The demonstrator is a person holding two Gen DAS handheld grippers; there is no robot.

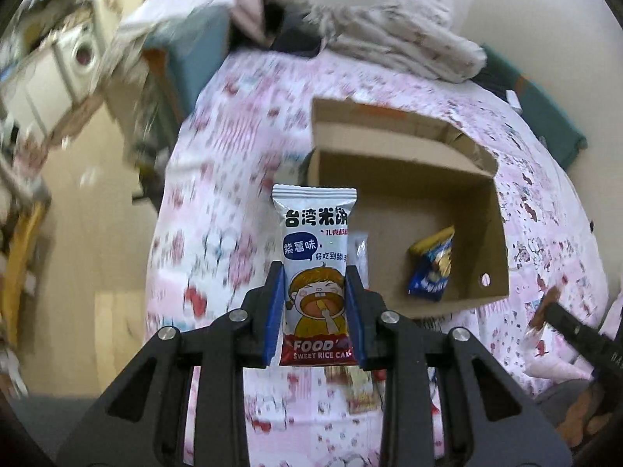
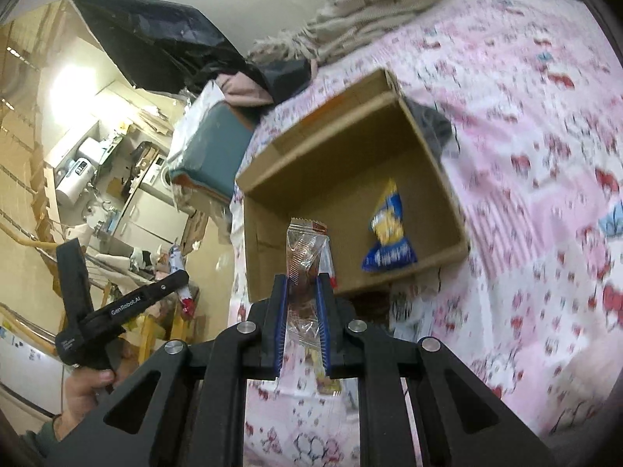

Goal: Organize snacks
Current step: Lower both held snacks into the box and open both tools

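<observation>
Snacks in both your grippers: left gripper (image 1: 314, 284) angled down, clamped on rice cake pack (image 1: 315, 268); right gripper (image 2: 307, 292) clamped on clear wrapper (image 2: 305, 257). Box (image 1: 459, 194) beyond fingertips holds blue pack (image 1: 432, 264).

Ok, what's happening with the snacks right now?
Left gripper holds rice cake packet. Right gripper holds clear wrapper snack. Box open, blue packet inside. Nothing blocking.

Your left gripper (image 1: 314, 272) pitches steeply down, fingers (image 1: 275, 303) clamped together on something; your right gripper (image 2: 303, 284) likewise, tilted less.
</observation>
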